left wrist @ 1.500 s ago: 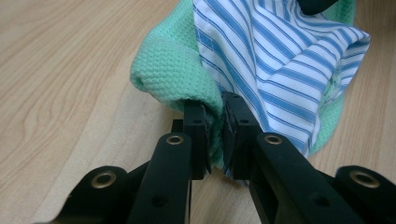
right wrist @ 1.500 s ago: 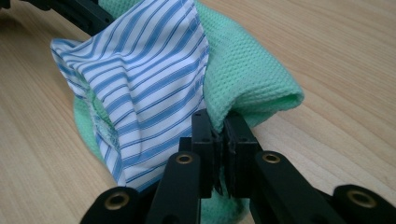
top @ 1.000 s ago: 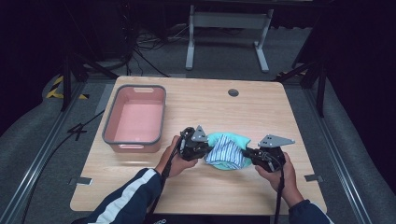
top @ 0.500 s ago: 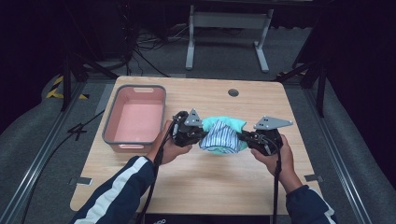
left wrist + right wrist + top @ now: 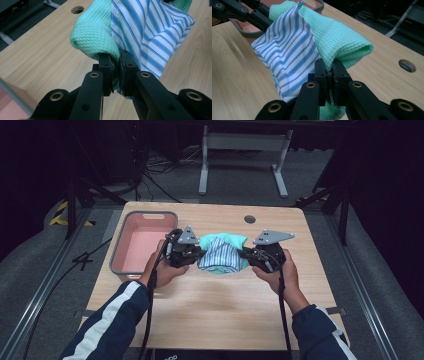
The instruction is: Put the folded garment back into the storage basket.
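two tongs, left [image 5: 196, 254] and right [image 5: 248, 256], each clamped on cloth bundle [image 5: 222, 255]: one green, one striped; one pink bin [image 5: 120, 251]

hidden: green cloth [image 5: 93, 37] edge inside left tool [image 5: 115, 70] | cut off: pink bin [image 5: 249, 32]

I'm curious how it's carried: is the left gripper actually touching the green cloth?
Touching. In the left gripper view, the left gripper has its jaws closed on a fold of the green cloth, pinching it.

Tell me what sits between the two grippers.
In the high view, a bundle of green cloth and blue-striped cloth spans from the left gripper to the right gripper, each clamped on one end.
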Demonstrator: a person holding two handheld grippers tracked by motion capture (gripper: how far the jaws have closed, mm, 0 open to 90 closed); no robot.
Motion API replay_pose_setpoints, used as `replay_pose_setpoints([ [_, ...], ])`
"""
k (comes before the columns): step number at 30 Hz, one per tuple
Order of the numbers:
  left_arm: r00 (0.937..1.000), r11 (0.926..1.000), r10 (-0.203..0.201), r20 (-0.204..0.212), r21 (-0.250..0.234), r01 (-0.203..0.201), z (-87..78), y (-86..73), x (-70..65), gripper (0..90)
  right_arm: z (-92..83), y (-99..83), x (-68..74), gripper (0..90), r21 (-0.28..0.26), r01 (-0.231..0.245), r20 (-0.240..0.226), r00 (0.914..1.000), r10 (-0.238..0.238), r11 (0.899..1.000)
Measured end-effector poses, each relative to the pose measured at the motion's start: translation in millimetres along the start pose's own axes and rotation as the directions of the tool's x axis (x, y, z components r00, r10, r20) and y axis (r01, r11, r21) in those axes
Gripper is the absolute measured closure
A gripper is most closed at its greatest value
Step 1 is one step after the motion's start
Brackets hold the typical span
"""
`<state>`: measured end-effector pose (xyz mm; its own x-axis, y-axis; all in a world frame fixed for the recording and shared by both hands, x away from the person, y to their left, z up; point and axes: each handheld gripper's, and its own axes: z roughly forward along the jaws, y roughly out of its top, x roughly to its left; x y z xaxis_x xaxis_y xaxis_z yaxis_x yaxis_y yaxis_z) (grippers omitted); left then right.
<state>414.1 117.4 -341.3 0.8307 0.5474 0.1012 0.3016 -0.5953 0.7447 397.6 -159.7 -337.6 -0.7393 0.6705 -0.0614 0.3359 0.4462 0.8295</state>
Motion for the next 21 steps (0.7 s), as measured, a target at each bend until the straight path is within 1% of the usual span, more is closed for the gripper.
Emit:
replay_pose_setpoints([
  [4,0.9995,0.9998,-0.02,-0.023,0.001,0.02,-9.4,-4.8,9.2,82.0,9.9,12.1,6.2,84.7,-0.002,0.018,-0.014,0.9997,-0.018,1.0],
  [9,0.9978,0.9997,-0.021,-0.062,0.013,0.022,-23.4,-11.7,17.6,82.0,23.3,24.8,13.4,84.7,-0.005,0.031,-0.037,0.9988,-0.032,0.999],
  [11,0.9964,0.9994,-0.032,-0.078,0.012,0.033,-28.9,-15.2,20.6,82.0,28.9,29.5,15.8,84.7,-0.01,0.035,-0.05,0.9981,-0.035,0.999],
  [12,0.9964,0.9994,-0.032,-0.078,0.012,0.033,-28.9,-15.2,20.6,82.0,28.9,29.5,15.8,84.7,-0.01,0.035,-0.05,0.9981,-0.035,0.999],
  [13,0.9954,0.9991,-0.038,-0.088,0.014,0.039,-32.9,-18.1,22.5,82.0,31.6,31.8,17.2,84.7,-0.009,0.041,-0.053,0.9977,-0.042,0.999],
  [15,0.9932,0.9982,-0.058,-0.101,0.013,0.059,-38.5,-22.9,25.4,82.0,39.2,38.6,21.4,84.7,-0.012,0.048,-0.075,0.9959,-0.049,0.999],
  [16,0.9926,0.9981,-0.057,-0.107,0.014,0.059,-41.3,-24.9,27.3,82.0,41.8,41.2,23.0,84.7,-0.014,0.053,-0.081,0.9953,-0.054,0.999],
  [18,0.9901,0.9973,-0.071,-0.121,0.013,0.073,-46.1,-29.0,30.0,82.0,47.5,46.9,26.8,84.7,-0.019,0.062,-0.096,0.9933,-0.064,0.998],
  [19,0.9888,0.9972,-0.069,-0.132,0.017,0.072,-48.9,-30.8,31.6,82.0,49.2,48.8,28.0,84.7,-0.02,0.067,-0.099,0.9928,-0.069,0.998],
  [20,0.9871,0.9961,-0.087,-0.135,0.006,0.088,-50.4,-32.9,31.8,82.0,51.8,51.1,29.3,84.7,-0.025,0.073,-0.107,0.9915,-0.075,0.997],
  [21,0.9847,0.9955,-0.092,-0.148,0.009,0.095,-53.7,-35.1,33.1,82.0,54.1,53.3,31.0,84.7,-0.026,0.072,-0.114,0.9906,-0.075,0.997],
])
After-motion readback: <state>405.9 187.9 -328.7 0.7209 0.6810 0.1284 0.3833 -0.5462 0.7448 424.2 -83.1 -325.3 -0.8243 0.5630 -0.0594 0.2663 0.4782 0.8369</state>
